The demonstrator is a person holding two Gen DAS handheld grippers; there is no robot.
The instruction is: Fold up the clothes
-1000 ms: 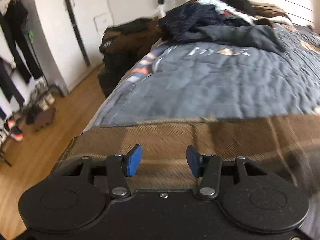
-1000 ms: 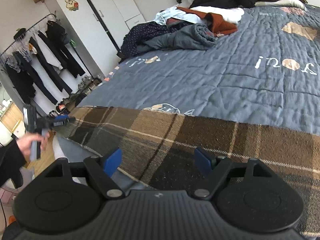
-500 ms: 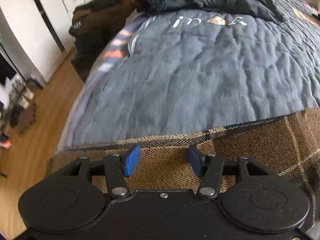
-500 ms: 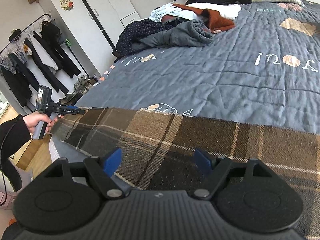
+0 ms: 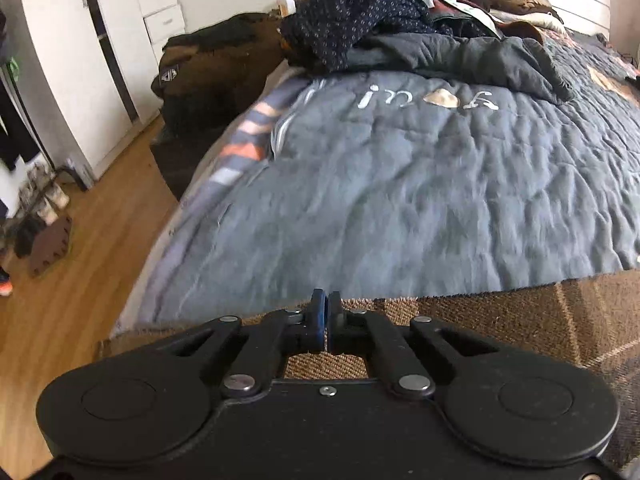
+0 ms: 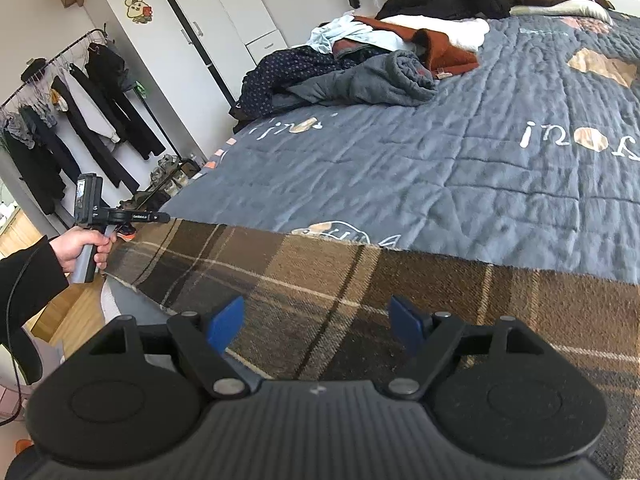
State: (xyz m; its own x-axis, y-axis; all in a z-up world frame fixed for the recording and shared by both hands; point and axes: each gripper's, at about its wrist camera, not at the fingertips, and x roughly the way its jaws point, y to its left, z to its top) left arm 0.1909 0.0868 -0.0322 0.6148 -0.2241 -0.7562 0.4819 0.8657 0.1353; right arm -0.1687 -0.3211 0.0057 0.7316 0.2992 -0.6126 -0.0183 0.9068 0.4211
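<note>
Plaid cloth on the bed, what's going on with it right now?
A person is working a brown plaid cloth spread along the near edge of the bed's grey quilt. The left gripper is shut on the cloth's far edge near its left corner. The right gripper hovers open above the plaid, gripping nothing. A pile of unfolded clothes waits farther up the bed.

A bedroom around a grey-blue quilted bed (image 6: 400,168)

White wardrobes (image 6: 208,12) bore mouse stickers (image 6: 137,9); dark garments hung on a rack (image 6: 76,120) above shoes (image 6: 168,178), and the wooden floor (image 5: 72,280) ran alongside the bed.
</note>
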